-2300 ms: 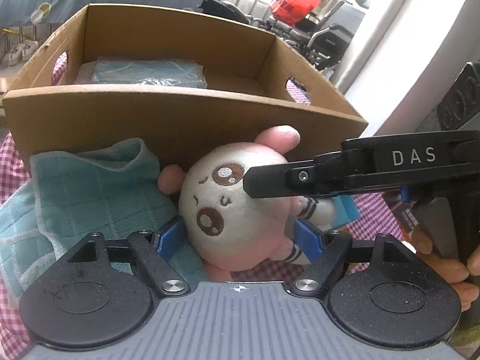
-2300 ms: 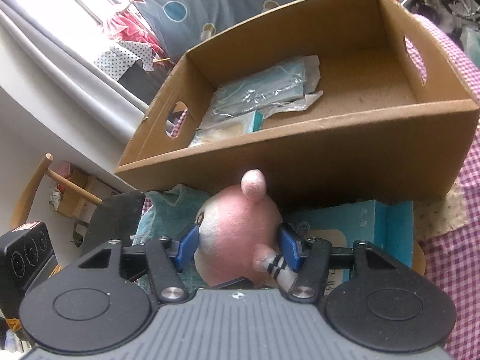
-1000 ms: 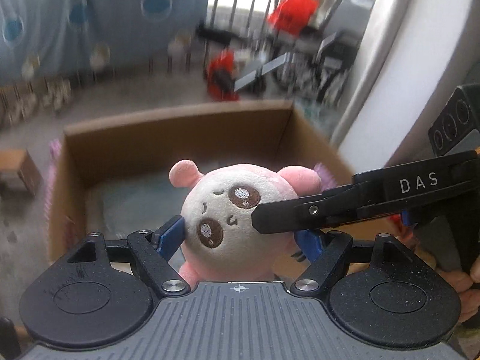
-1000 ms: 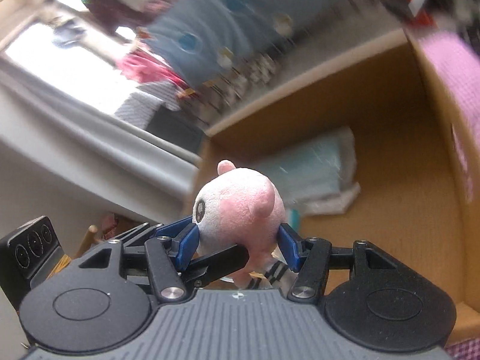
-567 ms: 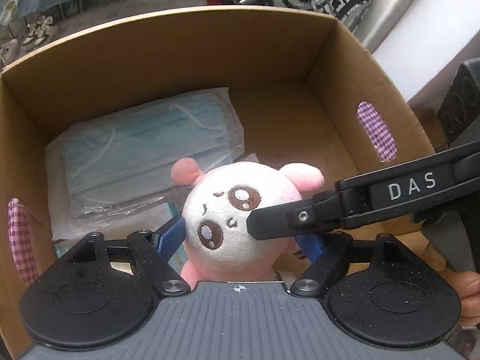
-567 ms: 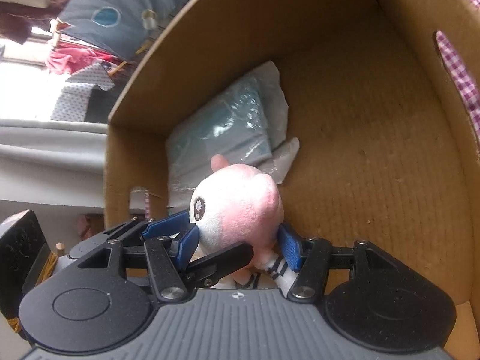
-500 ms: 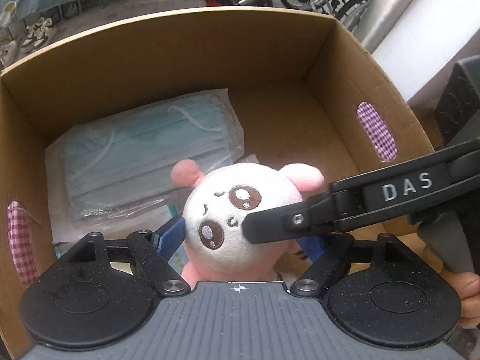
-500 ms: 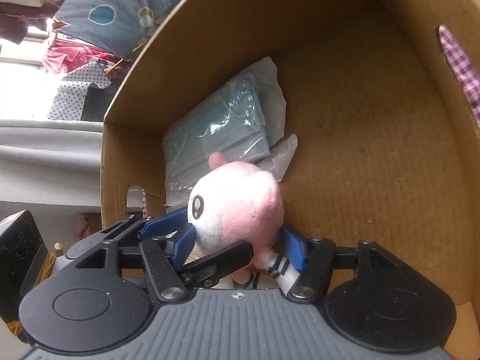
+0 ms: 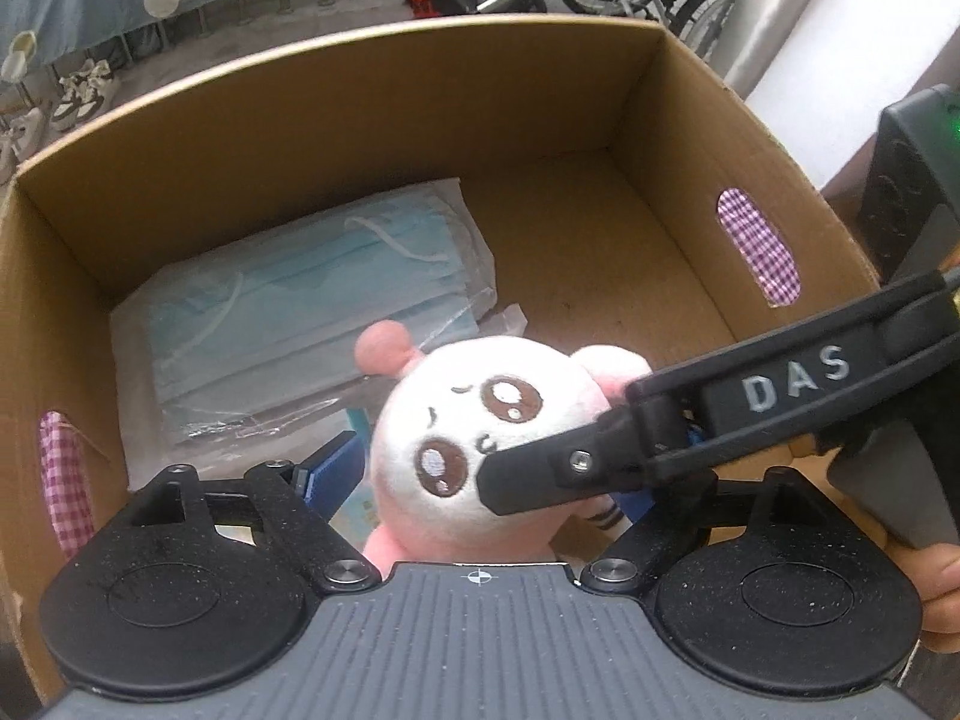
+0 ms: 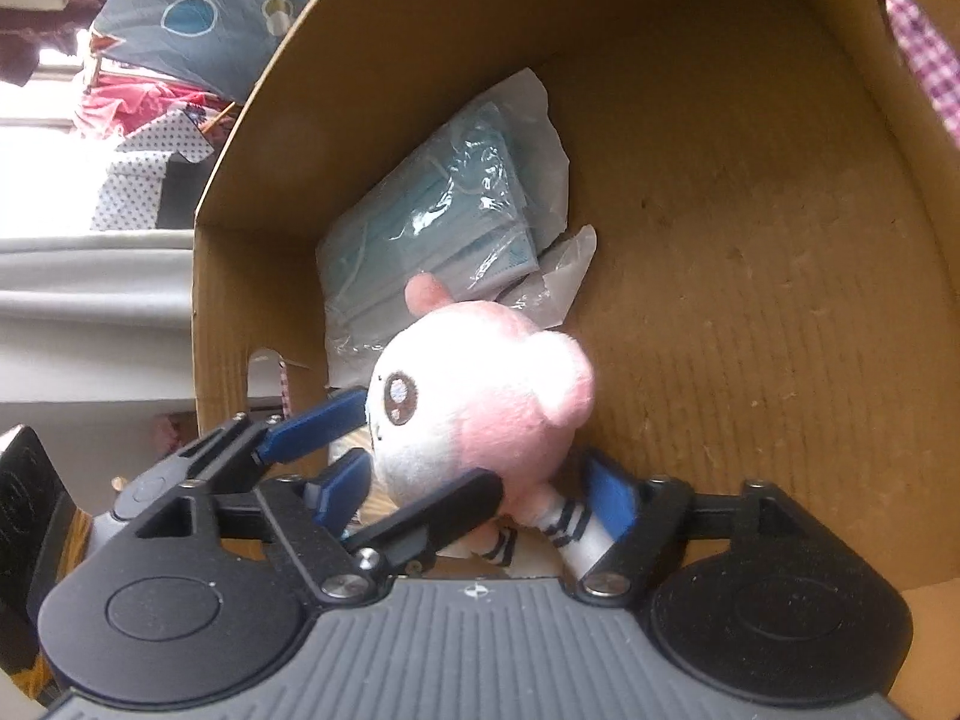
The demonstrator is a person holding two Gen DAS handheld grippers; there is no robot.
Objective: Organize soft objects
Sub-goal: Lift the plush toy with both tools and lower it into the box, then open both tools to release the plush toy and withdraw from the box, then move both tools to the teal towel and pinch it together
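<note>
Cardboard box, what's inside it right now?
Inside the cardboard box: a bagged pack of blue face masks and the pink plush toy. The toy and grippers hide the floor beneath them.

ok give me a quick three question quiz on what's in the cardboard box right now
1. True or false: the round pink and white plush toy is inside the walls of the brown cardboard box.
2. What lies on the box floor beyond the plush toy?
a) a pack of light blue face masks in clear plastic
b) a folded green towel
c) a red ball
3. Fill in: the pink and white cloth seen through the box's oval handle holes has a ____ pattern.

Key: 1 true; 2 a; 3 checked
</note>
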